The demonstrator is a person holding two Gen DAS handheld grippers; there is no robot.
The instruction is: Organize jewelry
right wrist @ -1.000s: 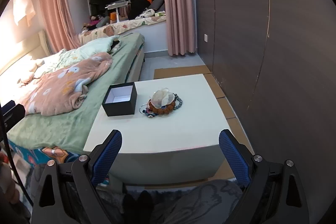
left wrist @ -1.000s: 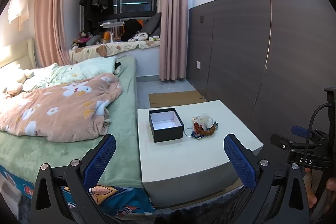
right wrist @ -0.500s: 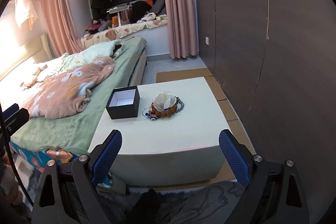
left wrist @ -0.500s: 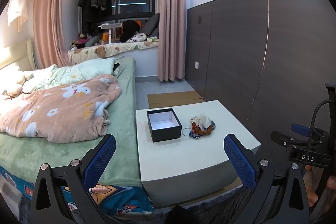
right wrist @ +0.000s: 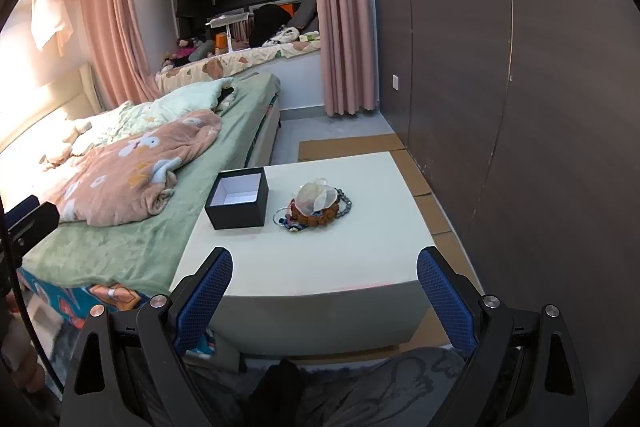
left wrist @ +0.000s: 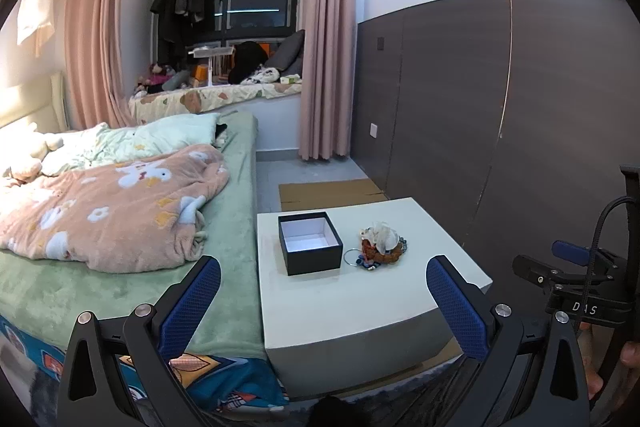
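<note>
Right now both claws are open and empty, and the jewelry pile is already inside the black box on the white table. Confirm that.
Not quite: the jewelry pile lies on the white table beside the black box, which looks empty in the right wrist view. Both claws are open and empty.

White letters "DAS" stand on the right tool (left wrist: 585, 307) body.

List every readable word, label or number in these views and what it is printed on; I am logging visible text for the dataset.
"DAS": white letters on the black body of the right gripper, seen at the right edge of the left wrist view.
Black box, jewelry pile and white table: no text visible.
Patterned bed cover: prints only, no legible words.
Right wrist view: nothing readable.
</note>
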